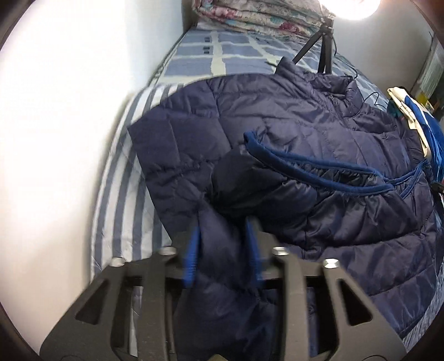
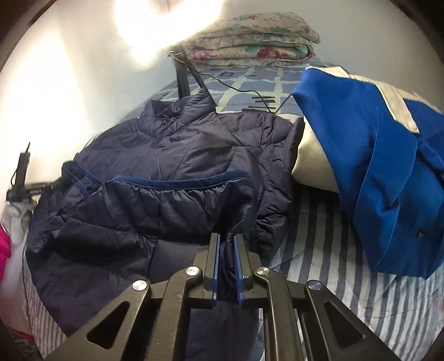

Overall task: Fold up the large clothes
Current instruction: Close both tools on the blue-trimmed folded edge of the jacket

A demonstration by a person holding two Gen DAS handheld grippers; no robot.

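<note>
A navy quilted puffer jacket (image 1: 291, 133) lies spread on the bed (image 1: 119, 194), collar toward the folded floral quilt (image 1: 249, 16) at the far end. Its lower part, edged with a brighter blue hem binding (image 1: 319, 163), is lifted and doubled up over the body.

The left gripper (image 1: 222, 250) pinches a bunched wad of the jacket's fabric between its blue pads, which stand fairly wide apart around the thick cloth. The right gripper (image 2: 227, 263) has its pads pressed close on a thinner pleat of the same jacket (image 2: 194, 144). Both grips seem to be at the bottom corners of the garment.

The step in hand looks like the bottom-to-top fold: the hem is raised, partly carried toward the collar, and not yet laid flat.

The next move calls for both grippers to travel together toward the collar, keeping the hem level and taut so the puffy layers do not slump, then lowering it squarely before letting go. A blue and white garment (image 2: 374, 144) lies just beside the jacket on the right, and a tripod (image 1: 319, 47) stands near the collar; both need avoiding.
</note>
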